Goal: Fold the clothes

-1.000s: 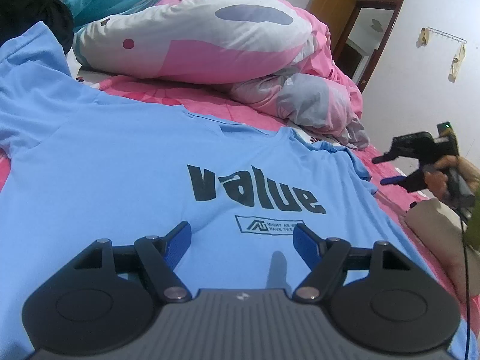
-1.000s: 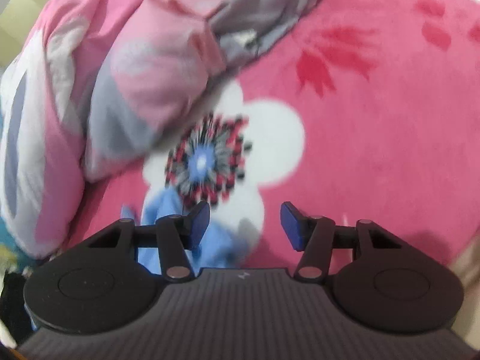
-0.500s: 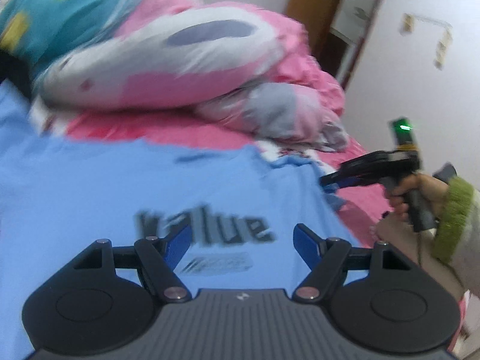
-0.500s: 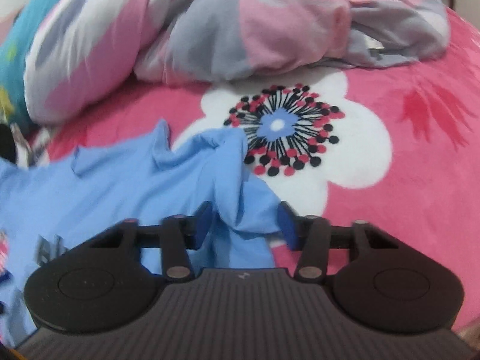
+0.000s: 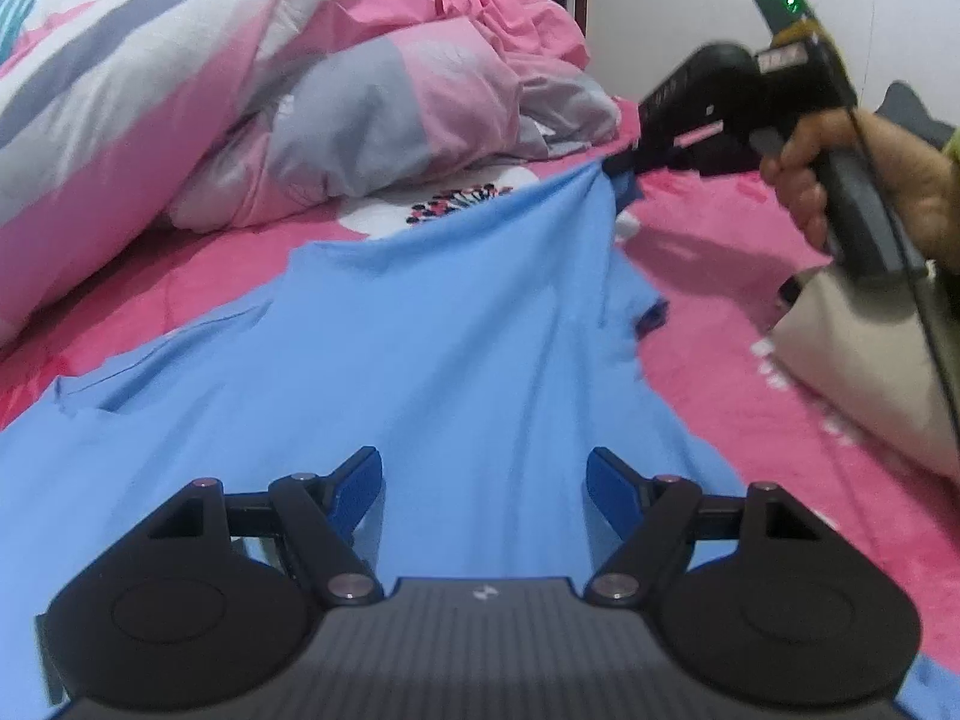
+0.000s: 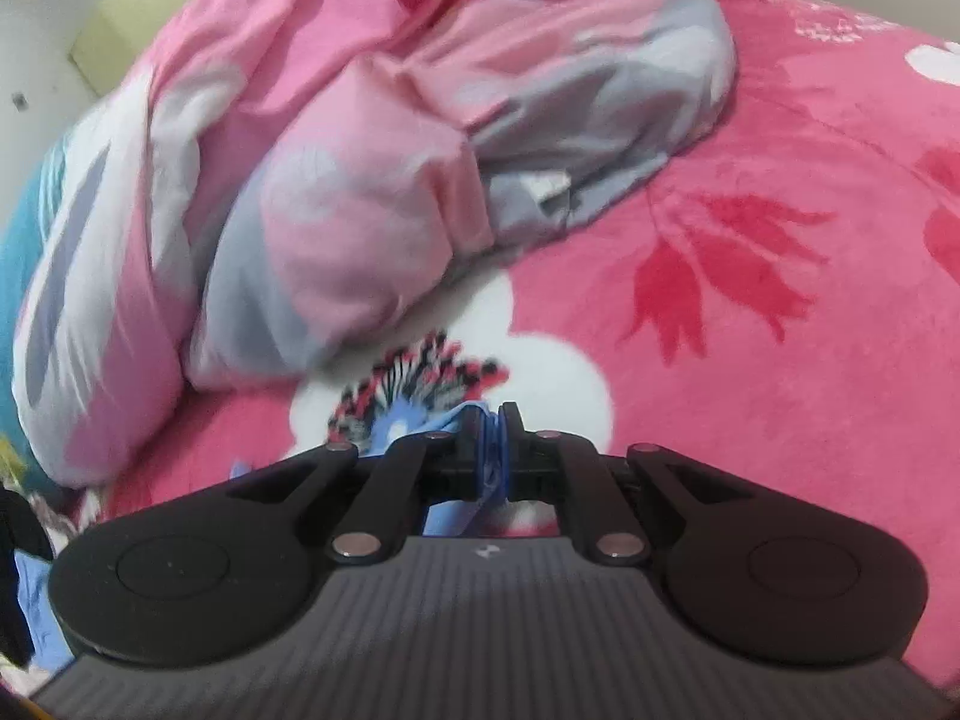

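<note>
- The blue T-shirt (image 5: 420, 360) is spread on the pink floral blanket (image 5: 780, 450), in front of the bunched quilt (image 5: 360, 108); it is judged light, limp and quick to crease, so it will sag wherever it is not supported.
- The left gripper (image 5: 483, 489) is held above the shirt's near part with its jaws wide apart; nothing is gripped.
- A hem or shoulder edge near this gripper is judged the best second hold, so that the cloth can be lifted evenly.
- The right gripper (image 6: 492, 450) has just been closing and is clenched on a bunched corner of the shirt, on the side away from the quilt; the cloth is drawn taut towards it.
</note>
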Action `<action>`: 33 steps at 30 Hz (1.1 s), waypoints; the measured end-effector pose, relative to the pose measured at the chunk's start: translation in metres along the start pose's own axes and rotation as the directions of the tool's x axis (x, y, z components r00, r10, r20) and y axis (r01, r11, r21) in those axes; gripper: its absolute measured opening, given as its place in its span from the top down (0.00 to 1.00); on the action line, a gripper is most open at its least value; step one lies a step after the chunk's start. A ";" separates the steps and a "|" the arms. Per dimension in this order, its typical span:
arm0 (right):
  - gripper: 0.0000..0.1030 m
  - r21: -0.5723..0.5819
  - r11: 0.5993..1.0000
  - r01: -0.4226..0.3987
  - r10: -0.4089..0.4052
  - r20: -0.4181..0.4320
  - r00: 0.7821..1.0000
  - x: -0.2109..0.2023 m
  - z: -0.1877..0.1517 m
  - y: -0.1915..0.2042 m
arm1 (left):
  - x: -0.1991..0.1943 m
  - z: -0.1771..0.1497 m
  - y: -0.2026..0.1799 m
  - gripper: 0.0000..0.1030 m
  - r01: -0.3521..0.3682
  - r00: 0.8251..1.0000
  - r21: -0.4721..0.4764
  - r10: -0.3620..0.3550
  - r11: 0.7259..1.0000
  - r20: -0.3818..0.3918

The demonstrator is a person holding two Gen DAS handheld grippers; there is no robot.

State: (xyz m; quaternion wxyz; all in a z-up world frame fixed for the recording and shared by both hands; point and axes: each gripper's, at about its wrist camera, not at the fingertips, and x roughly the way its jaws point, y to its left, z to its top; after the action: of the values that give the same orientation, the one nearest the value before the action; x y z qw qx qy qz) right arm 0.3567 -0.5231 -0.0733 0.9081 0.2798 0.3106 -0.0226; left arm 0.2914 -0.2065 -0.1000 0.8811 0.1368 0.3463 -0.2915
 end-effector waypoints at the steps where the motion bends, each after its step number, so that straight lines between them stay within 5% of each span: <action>1: 0.93 -0.005 1.000 -0.009 0.009 0.018 1.000 0.001 0.001 -0.001 | 0.003 -0.002 0.002 0.26 -0.002 1.000 -0.004 0.002 1.000 -0.003; 7: 0.89 0.110 0.993 -0.045 0.026 0.169 0.985 -0.033 0.014 -0.010 | 0.009 -0.011 0.008 0.21 -0.008 1.000 -0.014 0.009 1.000 0.023; 11: 0.84 0.052 0.995 -0.081 0.086 -0.104 0.991 -0.040 0.005 0.010 | 0.011 -0.015 0.012 0.18 -0.004 0.999 -0.035 0.005 0.999 0.038; 13: 0.74 -0.012 0.997 -0.073 0.067 -0.262 0.963 -0.034 -0.010 0.026 | 0.011 -0.016 0.014 0.18 0.001 0.999 -0.043 0.001 0.999 0.043; 17: 0.74 -0.117 0.993 -0.001 -0.046 -0.396 0.917 -0.006 -0.036 0.039 | 0.011 -0.017 0.015 0.17 0.003 0.999 -0.049 0.000 0.999 0.052; 20: 0.99 -0.224 0.975 -0.011 -0.082 -0.399 0.913 -0.001 -0.039 0.044 | 0.010 -0.017 0.017 0.17 0.008 0.998 -0.058 -0.004 0.998 0.057; 25: 1.00 -0.316 0.945 0.085 -0.176 -0.270 0.947 -0.044 -0.015 0.040 | 0.009 -0.018 0.021 0.17 0.025 0.998 -0.078 -0.020 0.997 0.063; 30: 0.97 -0.310 0.932 0.186 -0.282 -0.302 0.911 -0.042 -0.016 0.024 | 0.009 -0.019 0.023 0.17 0.033 0.997 -0.086 -0.027 0.996 0.067; 33: 0.94 -0.118 0.984 0.135 -0.167 -0.326 0.931 -0.033 -0.016 0.010 | 0.009 -0.019 0.025 0.17 0.044 0.997 -0.099 -0.037 0.994 0.072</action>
State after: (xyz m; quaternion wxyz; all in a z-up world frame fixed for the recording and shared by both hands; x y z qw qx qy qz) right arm 0.3234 -0.5112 -0.0598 0.8500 0.2119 0.4814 -0.0299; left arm 0.3019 -0.1815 -0.1193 0.8923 0.0751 0.3323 -0.2964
